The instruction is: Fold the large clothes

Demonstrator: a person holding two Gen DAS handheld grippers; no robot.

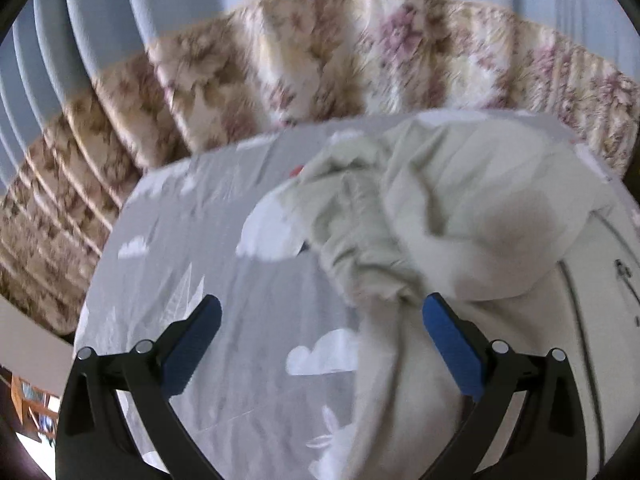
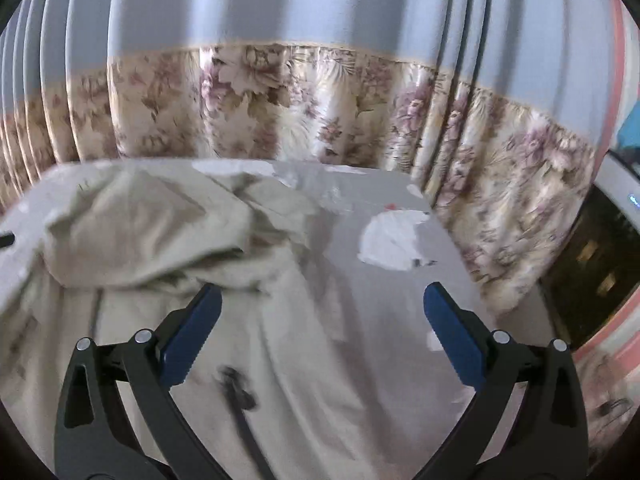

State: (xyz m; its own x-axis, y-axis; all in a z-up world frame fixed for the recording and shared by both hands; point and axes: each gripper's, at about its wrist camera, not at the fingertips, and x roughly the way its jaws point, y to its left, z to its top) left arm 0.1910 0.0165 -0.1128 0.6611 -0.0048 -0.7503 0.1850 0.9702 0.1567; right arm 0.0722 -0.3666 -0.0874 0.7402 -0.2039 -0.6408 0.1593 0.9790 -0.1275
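Now between folds: left tongs point(image 1: 322, 316) and right tongs point(image 2: 322, 304) both spread, pinching nothing, hanging over crumpled pale garment point(image 2: 160, 232) on bed point(image 1: 200, 240). Next: picking fresh edge ahead.

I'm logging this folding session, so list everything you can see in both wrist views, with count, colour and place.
Crumpled pale cream garment: one, off-white with a dark mark on it, bunched on the sheet; seen in both views.
Grey cloud-print bed sheet: one, grey with white clouds, spread under the garment.
Floral curtain band: one, beige with mauve flowers, behind the bed.
Plain blue pleated curtain: one, light blue, above the floral band.
Left gripper: one, black with blue pads, jaws wide open, nothing between them.
Right gripper: one, black with blue pads, jaws wide open, over the garment's edge.
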